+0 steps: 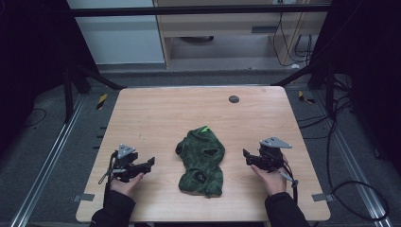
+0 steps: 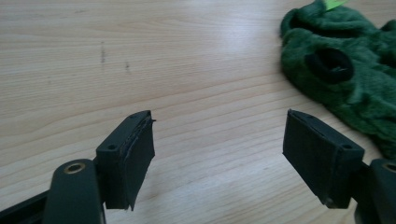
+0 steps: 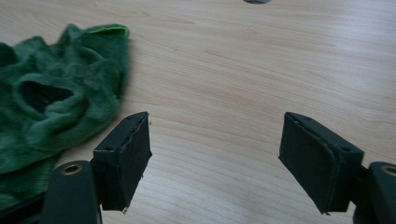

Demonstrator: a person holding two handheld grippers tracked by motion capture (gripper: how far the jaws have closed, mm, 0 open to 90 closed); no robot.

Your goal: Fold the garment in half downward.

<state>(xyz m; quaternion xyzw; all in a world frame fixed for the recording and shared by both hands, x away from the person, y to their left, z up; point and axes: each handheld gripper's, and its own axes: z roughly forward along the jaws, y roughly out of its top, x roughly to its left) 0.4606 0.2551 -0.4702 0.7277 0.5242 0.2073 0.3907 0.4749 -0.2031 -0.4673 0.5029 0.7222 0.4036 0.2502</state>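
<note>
Crumpled green fleece garment (image 1: 201, 161) on pale wood table (image 1: 156, 113), left gripper (image 1: 142, 166) and right gripper (image 1: 250, 158) flanking — fingers wide

The high view is dim and soft, its corners sunk in black. Both gripper views are brighter: even light washes the wooden surface (image 2: 187, 56) pale, casting faint shadows, with slight blur throughout.

I count one green garment (image 1: 201, 161) on one table (image 1: 156, 111), lying at the middle. I hold two grippers: my left gripper (image 1: 142, 166) at 8 o'clock of the garment and my right gripper (image 1: 249, 158) at 3 o'clock. Each has two black jaws, four in all. There is one dark round disc (image 1: 233, 99) at 12 o'clock. Two sleeved forearms enter at 6 o'clock.
</note>
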